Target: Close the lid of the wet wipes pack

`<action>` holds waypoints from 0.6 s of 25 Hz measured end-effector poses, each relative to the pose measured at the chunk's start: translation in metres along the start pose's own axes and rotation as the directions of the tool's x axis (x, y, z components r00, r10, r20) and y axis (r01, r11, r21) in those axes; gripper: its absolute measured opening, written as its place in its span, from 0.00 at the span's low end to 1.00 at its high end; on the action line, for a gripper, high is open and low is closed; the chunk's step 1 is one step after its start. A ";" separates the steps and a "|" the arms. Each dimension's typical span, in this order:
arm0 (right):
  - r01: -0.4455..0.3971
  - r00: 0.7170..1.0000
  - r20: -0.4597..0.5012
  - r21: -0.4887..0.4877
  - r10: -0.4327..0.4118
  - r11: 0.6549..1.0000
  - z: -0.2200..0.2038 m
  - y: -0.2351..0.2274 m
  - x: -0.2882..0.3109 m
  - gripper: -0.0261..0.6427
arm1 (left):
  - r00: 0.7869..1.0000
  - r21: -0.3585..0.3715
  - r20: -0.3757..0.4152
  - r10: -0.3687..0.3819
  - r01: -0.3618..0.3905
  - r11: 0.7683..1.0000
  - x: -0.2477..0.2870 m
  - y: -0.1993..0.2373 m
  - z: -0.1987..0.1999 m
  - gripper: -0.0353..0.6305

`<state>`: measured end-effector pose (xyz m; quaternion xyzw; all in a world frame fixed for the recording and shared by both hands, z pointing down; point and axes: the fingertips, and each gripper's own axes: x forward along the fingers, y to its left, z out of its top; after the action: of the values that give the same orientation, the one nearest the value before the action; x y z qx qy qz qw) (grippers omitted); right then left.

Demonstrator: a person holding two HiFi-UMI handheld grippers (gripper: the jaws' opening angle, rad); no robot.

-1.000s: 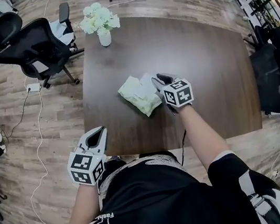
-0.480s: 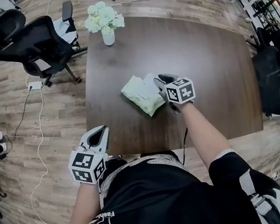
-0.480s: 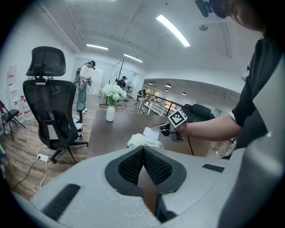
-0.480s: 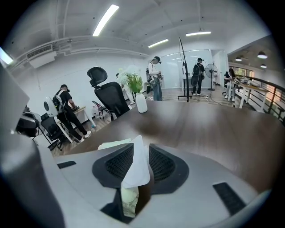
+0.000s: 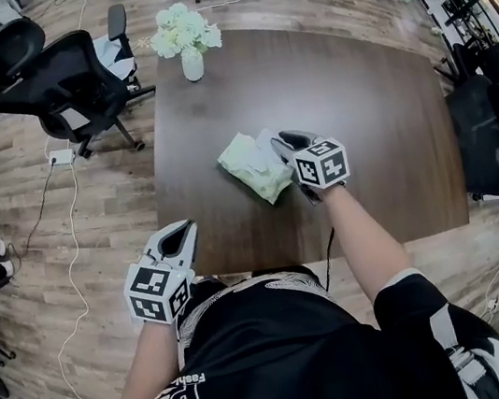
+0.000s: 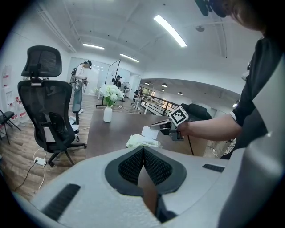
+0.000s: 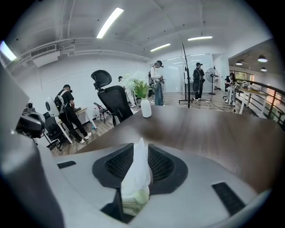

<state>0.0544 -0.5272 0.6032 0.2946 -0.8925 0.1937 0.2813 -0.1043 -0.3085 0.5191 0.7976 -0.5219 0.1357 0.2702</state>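
The dark wooden table (image 5: 358,109) carries two items: a pale green wet wipes pack (image 5: 249,167) near its centre, and a white vase (image 5: 194,66) of flowers (image 5: 184,32) at its far left corner.

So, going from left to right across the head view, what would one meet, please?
Black office chair, left gripper, vase of flowers, wet wipes pack, right gripper, dark chair beside the table.

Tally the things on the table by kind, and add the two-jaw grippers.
wet wipes pack: 1
vase of flowers: 1
grippers: 2, the left gripper and the right gripper
Total: 4
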 end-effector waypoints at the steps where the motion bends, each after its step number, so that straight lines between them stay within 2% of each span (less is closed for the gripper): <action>1: 0.000 1.000 0.005 0.001 0.000 1.000 0.001 0.003 -0.001 0.19 | 1.000 0.003 0.000 -0.005 0.005 1.000 0.000 0.001 0.000 0.08; 15: 0.001 1.000 0.007 -0.073 -0.001 0.997 -0.003 0.048 -0.009 0.19 | 0.997 0.046 -0.028 -0.070 0.071 0.996 0.005 0.002 0.003 0.08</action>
<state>0.0315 -0.4862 0.5908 0.2854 -0.8997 0.1599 0.2889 -0.1039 -0.3147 0.5200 0.8198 -0.4865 0.1487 0.2629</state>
